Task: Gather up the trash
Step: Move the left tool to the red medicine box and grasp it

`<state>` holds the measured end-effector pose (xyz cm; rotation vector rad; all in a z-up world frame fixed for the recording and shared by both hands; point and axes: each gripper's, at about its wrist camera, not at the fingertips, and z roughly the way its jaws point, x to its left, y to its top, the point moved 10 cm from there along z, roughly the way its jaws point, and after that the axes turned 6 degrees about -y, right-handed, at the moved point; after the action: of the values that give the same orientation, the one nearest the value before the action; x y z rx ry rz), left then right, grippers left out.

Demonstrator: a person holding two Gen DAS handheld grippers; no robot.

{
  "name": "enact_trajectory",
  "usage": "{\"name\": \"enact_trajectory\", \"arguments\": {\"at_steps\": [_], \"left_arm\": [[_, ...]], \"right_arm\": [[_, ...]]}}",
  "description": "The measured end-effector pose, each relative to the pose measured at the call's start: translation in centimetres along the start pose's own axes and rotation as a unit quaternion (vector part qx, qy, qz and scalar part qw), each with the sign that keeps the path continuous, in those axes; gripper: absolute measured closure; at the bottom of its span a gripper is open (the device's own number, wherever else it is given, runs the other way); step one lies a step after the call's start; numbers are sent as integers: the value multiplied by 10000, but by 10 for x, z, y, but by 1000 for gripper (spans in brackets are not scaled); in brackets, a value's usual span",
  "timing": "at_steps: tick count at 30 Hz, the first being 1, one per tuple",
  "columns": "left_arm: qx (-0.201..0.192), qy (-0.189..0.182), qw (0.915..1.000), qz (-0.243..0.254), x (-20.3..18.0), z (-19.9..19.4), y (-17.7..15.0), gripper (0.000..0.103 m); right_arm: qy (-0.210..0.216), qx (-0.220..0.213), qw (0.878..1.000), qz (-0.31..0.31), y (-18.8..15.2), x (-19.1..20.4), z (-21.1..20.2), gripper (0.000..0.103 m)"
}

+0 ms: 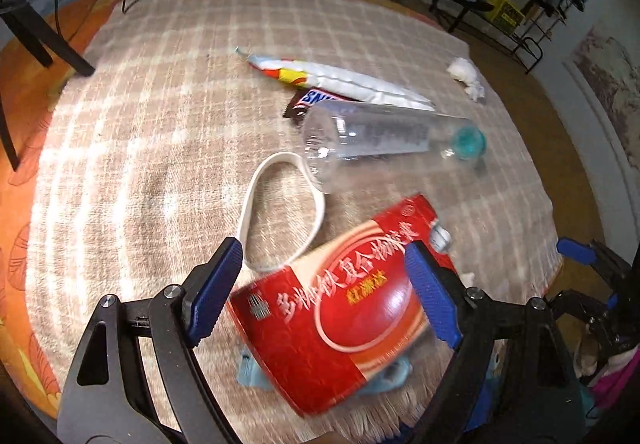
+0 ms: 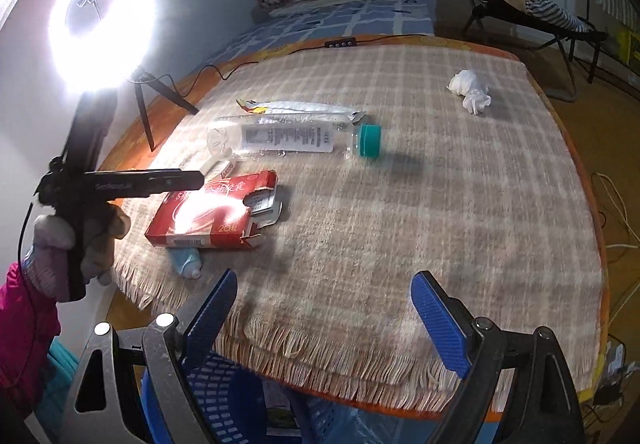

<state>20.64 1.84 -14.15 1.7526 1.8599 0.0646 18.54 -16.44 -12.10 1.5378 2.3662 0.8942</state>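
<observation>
Two tools stand wide open and empty: the left tool (image 1: pixel 324 280) straddles the red carton (image 1: pixel 340 308) for a grab, the right tool (image 2: pixel 324 308) waits above the basket (image 2: pixel 240 400).

Red box (image 1: pixel 340 308), torn open, flat beside toppled clear bottle (image 1: pixel 384 136).

Surface: table (image 2: pixel 576 148) under checked fringed cloth (image 2: pixel 400 244).
On cloth: red box (image 2: pixel 208 220), clear bottle (image 2: pixel 280 138), crumpled tissue (image 2: pixel 470 88), white wrapper (image 2: pixel 304 107), possibly a tube (image 2: pixel 186 260).
</observation>
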Motion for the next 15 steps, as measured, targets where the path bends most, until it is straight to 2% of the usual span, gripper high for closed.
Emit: {"name": "enact_trajectory", "arguments": {"at_steps": [3, 10, 15], "left_arm": [[93, -115, 9998, -103, 2, 5, -2, 17], [316, -357, 9988, 74, -17, 1, -19, 17], [339, 1, 9965, 770, -46, -2, -37, 17]], "right_arm": [[38, 39, 10000, 74, 0, -3, 2, 13], [62, 57, 9998, 192, 1, -7, 2, 13], [12, 41, 9999, 147, 4, -8, 2, 13]]}}
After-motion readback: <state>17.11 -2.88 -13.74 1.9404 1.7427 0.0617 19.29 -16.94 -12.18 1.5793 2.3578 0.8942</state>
